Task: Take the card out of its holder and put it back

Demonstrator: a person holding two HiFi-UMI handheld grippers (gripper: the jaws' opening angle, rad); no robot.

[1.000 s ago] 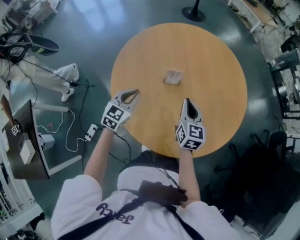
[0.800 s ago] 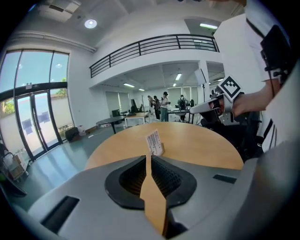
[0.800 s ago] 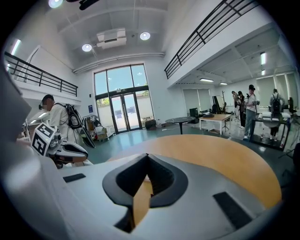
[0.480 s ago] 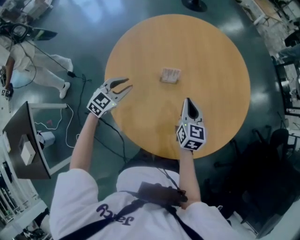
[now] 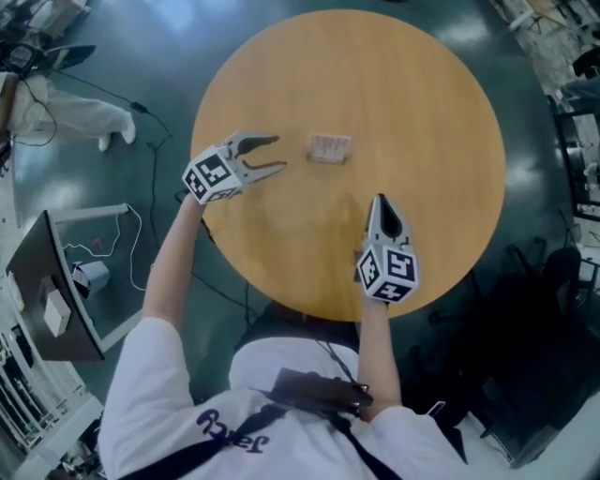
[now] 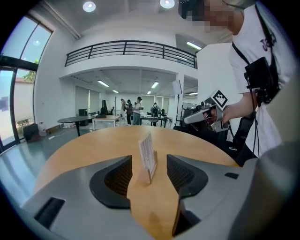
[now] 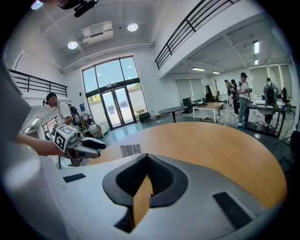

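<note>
Person, at six o'clock: is wearing a white short-sleeved T-shirt (image 5: 169, 394) with dark lettering (image 5: 230, 427); black straps (image 5: 178, 452) are crossing it, carrying a black pouch (image 5: 314, 389). Left gripper (image 5: 279, 154), ten o'clock: grey jaws opening, empty; white cube (image 5: 210, 175) bearing black square markers. Right gripper (image 5: 378, 202), five o'clock: matching.

Open-plan office or lab hall with a mezzanine

A round wooden table (image 5: 422, 112) stands on a dark glossy floor (image 5: 169, 37) with cables (image 5: 153, 173) trailing across it. A railed balcony (image 6: 131, 48) runs overhead, tall glass doors (image 7: 112, 105) face outside, recessed ceiling lights (image 6: 89, 6) shine, and people (image 6: 136, 108) stand by distant desks (image 7: 211, 107).
</note>
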